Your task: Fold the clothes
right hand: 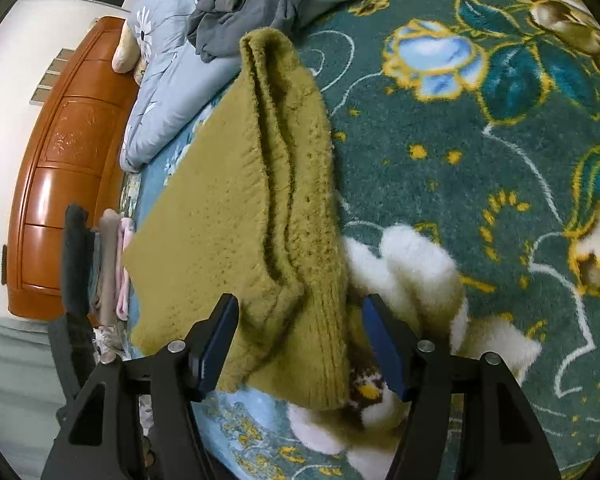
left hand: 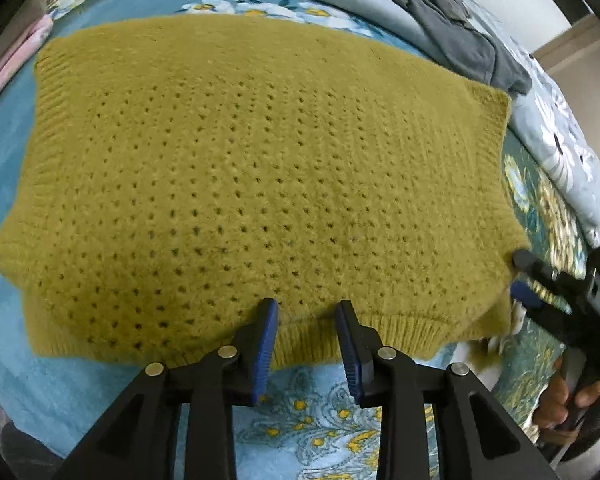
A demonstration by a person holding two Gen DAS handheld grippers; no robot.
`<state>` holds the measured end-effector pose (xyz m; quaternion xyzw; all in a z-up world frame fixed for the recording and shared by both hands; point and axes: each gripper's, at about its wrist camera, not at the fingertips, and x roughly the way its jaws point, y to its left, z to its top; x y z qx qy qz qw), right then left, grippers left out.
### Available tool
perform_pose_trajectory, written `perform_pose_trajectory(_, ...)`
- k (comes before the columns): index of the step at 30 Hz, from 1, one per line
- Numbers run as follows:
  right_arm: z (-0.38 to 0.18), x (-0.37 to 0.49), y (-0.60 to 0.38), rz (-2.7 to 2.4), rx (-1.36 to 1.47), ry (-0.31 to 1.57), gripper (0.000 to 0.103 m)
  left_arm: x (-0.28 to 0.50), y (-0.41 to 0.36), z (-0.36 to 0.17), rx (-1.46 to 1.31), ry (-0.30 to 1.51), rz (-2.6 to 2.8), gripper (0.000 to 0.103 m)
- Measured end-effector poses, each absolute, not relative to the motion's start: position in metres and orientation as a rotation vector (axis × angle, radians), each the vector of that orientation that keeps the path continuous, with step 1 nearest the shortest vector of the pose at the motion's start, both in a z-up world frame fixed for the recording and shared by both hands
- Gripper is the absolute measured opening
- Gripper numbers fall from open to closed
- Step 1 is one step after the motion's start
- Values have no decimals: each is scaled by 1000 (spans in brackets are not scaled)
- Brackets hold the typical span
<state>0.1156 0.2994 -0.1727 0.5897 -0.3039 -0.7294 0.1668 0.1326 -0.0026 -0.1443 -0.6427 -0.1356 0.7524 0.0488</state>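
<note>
I can read no brand, label or writing anywhere in my two views. At the bottom centre of my left view, the left gripper (left hand: 306, 312) has its black fingers with ribbed blue pads (left hand: 266, 350) spread apart, their tips over the ribbed hem of the mustard-yellow open-knit sweater (left hand: 240, 184) but pinching nothing. The sweater is fuzzy, dotted with rows of small eyelet holes, and lies folded in a broad rectangle across the middle of that frame on the plush blue floral blanket (left hand: 324, 412). At the lower right edge there I see the right gripper (left hand: 520, 276) at the sweater's corner; in its own view its fingers (right hand: 384, 344) stand wide, with the bunched, layered sweater edge lying between them, ungripped. Beyond it, right of centre, the blanket turns dark green with gold-outlined flowers. In the upper right of the left view a crumpled grey garment (left hand: 444, 20) rests on a pale blue quilt (left hand: 560, 128). At the left of the right view stand a stack of folded clothes (right hand: 108, 268) and a glossy orange-brown wooden headboard (right hand: 60, 168).
</note>
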Motion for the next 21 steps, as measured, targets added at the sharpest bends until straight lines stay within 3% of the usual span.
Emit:
perform_pose_trajectory(8, -169, 109, 279, -2185, 1742, -865, 66, 141, -3, -141, -1947, -433, 2281, 35)
perform_pose_trajectory(13, -163, 108, 265, -2186, 1820, -818, 27, 158, -42, -129, -1896, -588, 2252, 36)
perform_pose_trajectory(17, -141, 101, 253, -2198, 1788, -778, 23, 175, -112, -97, -1740, -809, 2400, 36)
perform_pose_trajectory(21, -92, 82, 197, -2212, 1667, -534, 23, 202, -190, -69, -1531, -1090, 2558, 36)
